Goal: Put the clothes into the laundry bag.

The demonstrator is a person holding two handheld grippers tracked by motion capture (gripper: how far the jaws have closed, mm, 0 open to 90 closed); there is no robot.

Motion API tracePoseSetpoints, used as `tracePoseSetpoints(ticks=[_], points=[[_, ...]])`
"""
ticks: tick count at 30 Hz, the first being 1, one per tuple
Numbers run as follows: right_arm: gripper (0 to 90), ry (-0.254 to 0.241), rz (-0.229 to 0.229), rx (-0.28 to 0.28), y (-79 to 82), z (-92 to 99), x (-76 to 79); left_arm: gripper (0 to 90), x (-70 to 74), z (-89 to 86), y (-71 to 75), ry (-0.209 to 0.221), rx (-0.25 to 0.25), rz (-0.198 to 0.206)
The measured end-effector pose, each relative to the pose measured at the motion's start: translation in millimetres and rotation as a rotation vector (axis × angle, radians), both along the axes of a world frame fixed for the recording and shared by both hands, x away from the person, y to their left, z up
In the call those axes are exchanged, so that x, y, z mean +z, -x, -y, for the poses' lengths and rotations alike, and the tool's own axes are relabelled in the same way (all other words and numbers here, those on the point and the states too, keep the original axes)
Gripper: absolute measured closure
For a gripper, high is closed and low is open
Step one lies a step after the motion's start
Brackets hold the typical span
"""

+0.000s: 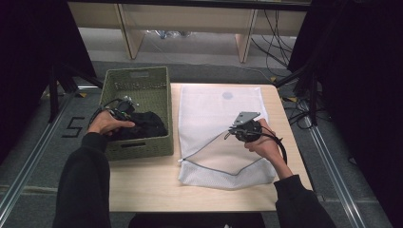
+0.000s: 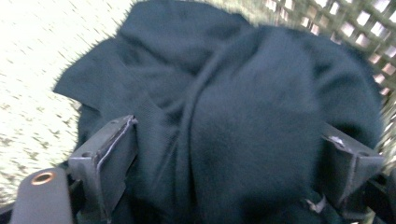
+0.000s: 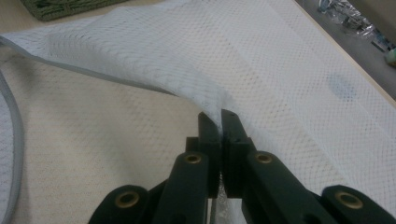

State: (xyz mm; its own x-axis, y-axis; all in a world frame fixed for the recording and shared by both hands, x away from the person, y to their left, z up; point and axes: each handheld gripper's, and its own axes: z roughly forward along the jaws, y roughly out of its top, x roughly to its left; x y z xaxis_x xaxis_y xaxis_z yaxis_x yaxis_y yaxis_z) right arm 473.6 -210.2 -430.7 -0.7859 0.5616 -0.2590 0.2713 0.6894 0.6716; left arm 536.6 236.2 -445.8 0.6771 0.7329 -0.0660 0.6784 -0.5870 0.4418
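The right gripper (image 3: pixel 219 122) is clamped tight on the upper layer of the mesh bag (image 1: pixel 214 118), pinching a fold of netting near the bag's right edge and lifting it so that the grey-trimmed mouth (image 1: pixel 223 156) gapes toward the basket; held this way, the opening seems meant to take something in. The bag lies flat over the right half of the table (image 1: pixel 142 185), its far end reaching the back edge and its mouth toward the near edge. The left gripper (image 2: pixel 224 154) is down inside the green basket (image 1: pixel 164 90), which stands at the table's left edge, partly over it. Its jaws stand wide on either side of a bunched dark garment (image 2: pixel 243 121), the cloth bulging up between them; whether the pads already press on it is not clear, so it reads as a grasp being set up rather than made. The garment sits heaped in the near part of the basket, against its right wall, close to the waiting bag mouth.
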Motion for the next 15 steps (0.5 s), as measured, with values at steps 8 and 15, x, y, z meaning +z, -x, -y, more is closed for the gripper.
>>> tracePoseSetpoints(ticks=[8, 15], points=[[89.4, 0.013, -0.001, 0.022, -0.6, 0.9, -0.5, 9.6, -24.5, 2.4, -4.4, 0.004, 0.015, -0.031], [89.2, 0.005, -0.003, 0.013, 0.5, 0.5, -0.2, 28.3, -30.2, 6.3, -7.1, -0.097, -0.021, -0.018]])
